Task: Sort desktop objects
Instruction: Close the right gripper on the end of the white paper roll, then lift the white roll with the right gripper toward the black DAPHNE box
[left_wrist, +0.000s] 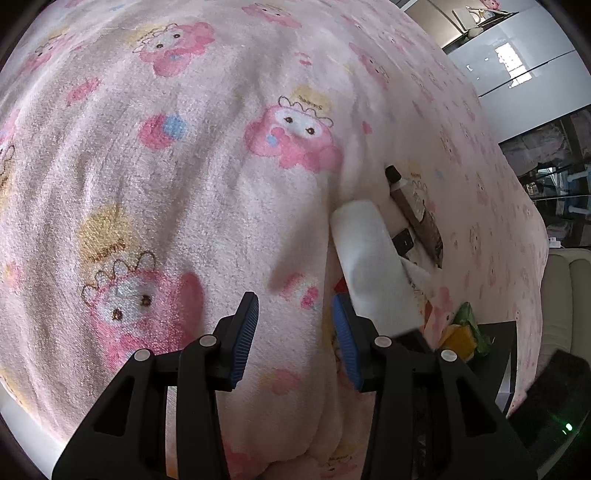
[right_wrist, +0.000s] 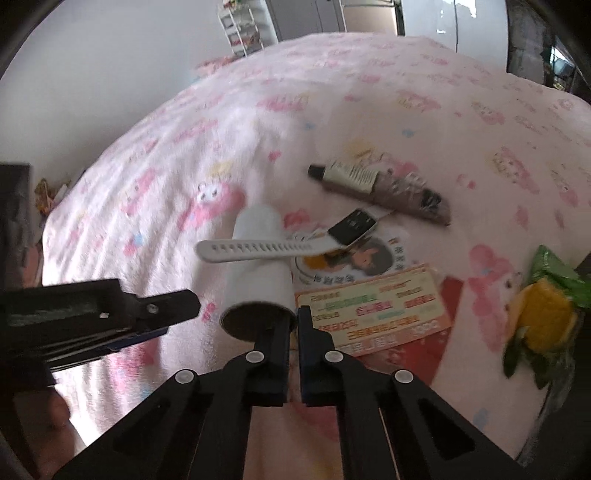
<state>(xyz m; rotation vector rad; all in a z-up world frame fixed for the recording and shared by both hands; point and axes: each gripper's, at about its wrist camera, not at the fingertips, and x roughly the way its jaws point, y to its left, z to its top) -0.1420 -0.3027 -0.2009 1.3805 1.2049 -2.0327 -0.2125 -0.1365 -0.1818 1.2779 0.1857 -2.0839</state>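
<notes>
Left wrist: left gripper (left_wrist: 295, 314) stood partly spread, empty, over pink cartoon-print fleece blanket (left_wrist: 166, 166); white cylindrical tube (left_wrist: 373, 266) lay just right of right pad.
Right wrist: right gripper (right_wrist: 296, 321) was closed, empty, fingertips at tube's (right_wrist: 260, 273) near dark end; white-strapped smartwatch (right_wrist: 280, 245) lay across tube

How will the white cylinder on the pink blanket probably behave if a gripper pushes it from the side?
The white cylinder lies on its side, so it would probably roll, though the soft pink blanket may slow it. The white watch has its strap draped across the cylinder and would likely slide off. The smooth surface may be slippery.
</notes>
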